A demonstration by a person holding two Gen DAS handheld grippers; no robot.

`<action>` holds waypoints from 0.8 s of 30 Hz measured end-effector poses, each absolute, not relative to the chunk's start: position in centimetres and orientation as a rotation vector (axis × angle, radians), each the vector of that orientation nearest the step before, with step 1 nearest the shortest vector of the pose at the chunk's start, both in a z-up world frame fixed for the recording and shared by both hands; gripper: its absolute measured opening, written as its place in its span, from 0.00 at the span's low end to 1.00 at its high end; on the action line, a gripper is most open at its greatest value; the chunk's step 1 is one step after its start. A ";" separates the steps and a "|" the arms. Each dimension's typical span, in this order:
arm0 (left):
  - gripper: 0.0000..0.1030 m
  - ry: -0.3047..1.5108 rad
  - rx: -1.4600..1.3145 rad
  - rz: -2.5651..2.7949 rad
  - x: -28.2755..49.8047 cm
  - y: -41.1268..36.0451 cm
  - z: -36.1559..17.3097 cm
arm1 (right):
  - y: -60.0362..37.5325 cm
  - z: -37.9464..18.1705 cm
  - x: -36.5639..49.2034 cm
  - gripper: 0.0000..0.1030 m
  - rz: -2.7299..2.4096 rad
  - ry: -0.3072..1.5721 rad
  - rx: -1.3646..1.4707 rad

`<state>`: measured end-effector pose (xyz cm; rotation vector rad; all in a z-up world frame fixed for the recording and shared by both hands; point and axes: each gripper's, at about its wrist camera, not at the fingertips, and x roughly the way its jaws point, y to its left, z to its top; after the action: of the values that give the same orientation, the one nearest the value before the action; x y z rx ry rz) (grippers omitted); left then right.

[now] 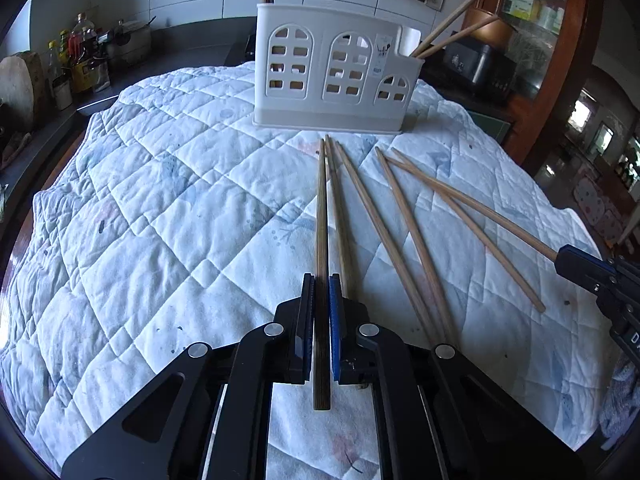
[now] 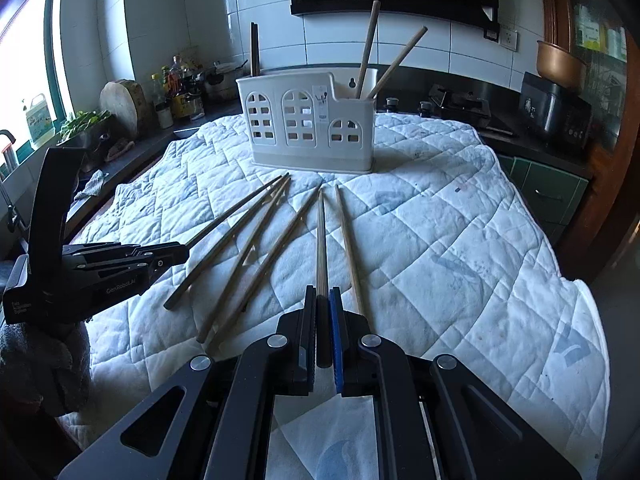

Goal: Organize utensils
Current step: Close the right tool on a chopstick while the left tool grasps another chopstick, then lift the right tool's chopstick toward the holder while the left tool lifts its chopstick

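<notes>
A white utensil holder (image 1: 336,72) (image 2: 308,128) with arched cut-outs stands at the far side of the quilted cloth (image 1: 160,208). Two light chopsticks (image 2: 368,48) lean in its right compartment and a dark one (image 2: 254,48) stands in its left. My left gripper (image 1: 320,284) is shut on a dark wooden chopstick (image 1: 321,208) that points toward the holder. My right gripper (image 2: 322,296) is shut on another chopstick (image 2: 321,240). Each gripper also shows in the other's view: the right gripper (image 1: 568,260) and the left gripper (image 2: 184,250). Several loose chopsticks (image 1: 416,240) (image 2: 244,256) lie fanned between them.
Behind the table, a counter carries bottles (image 2: 176,84) and a round wooden board (image 2: 122,104) on the left. A stove (image 2: 460,106) and a dark cooker (image 2: 556,112) with a copper pot sit on the right. The quilt drops off at the right edge (image 2: 580,288).
</notes>
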<state>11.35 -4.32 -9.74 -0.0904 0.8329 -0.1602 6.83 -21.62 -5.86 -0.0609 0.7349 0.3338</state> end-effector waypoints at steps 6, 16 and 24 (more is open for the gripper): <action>0.05 0.738 -0.112 -0.188 10.5 -3.1 -6.4 | -21.4 -2.3 7.1 0.06 0.339 0.657 -0.059; 0.05 0.651 -0.156 -0.239 10.6 -0.8 -2.1 | -19.9 2.6 9.5 0.06 0.363 0.602 -0.101; 0.05 0.643 -0.142 -0.272 13.1 -0.1 0.7 | -19.7 8.1 12.9 0.06 0.382 0.578 -0.100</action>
<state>13.14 -0.06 0.73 -0.1420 0.6431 -0.2722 12.91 -19.73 8.09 -0.1000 0.5776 0.3821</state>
